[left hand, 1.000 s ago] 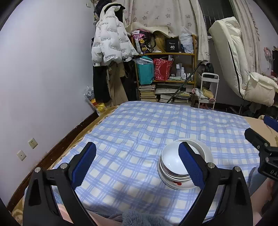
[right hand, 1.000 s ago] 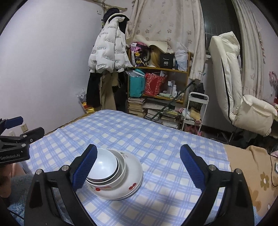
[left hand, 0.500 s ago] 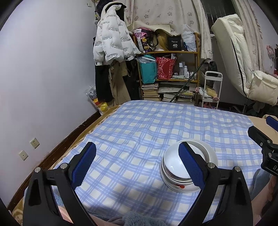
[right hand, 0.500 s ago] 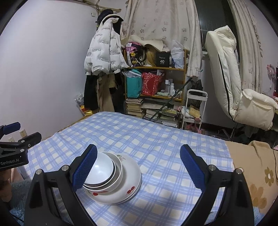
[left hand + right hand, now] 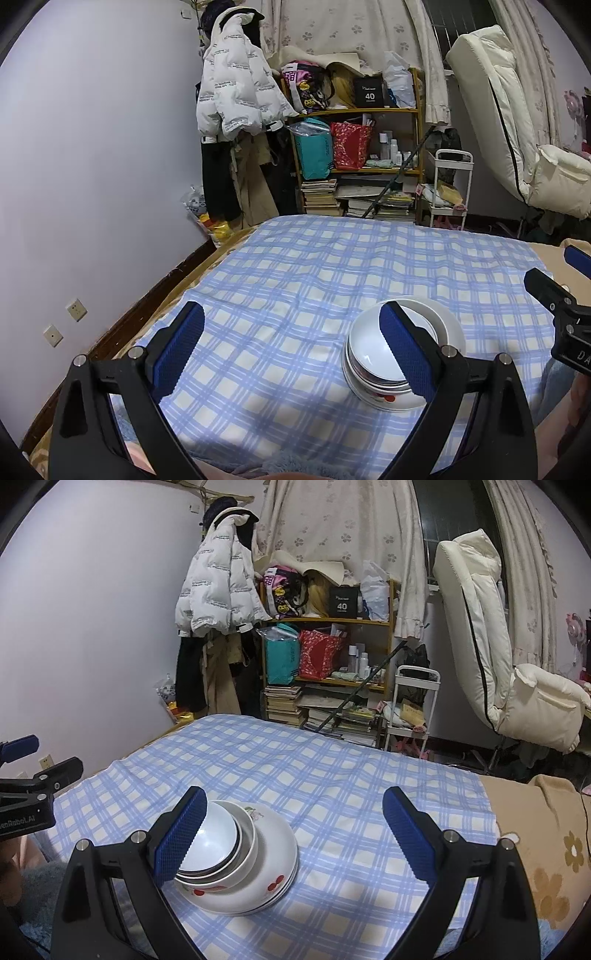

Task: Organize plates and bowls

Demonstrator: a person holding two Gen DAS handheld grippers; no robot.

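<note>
Since a second ago both grippers are drawing closer to the stack (image 5: 400, 362) of bowls and plates, which is now looming larger in each view and sitting on the checked cloth (image 5: 314, 280) near its front edge. The left gripper (image 5: 291, 349) and right gripper (image 5: 293, 829) are both keeping their fingers spread wide with nothing between them. A black box (image 5: 344, 602) on the shelf is reading "40", the jacket (image 5: 216, 587) is carrying print too small to read, and only the right view is showing the plate's red cherry marks clearly and "enRobot.AI" on the left gripper's body.
</note>
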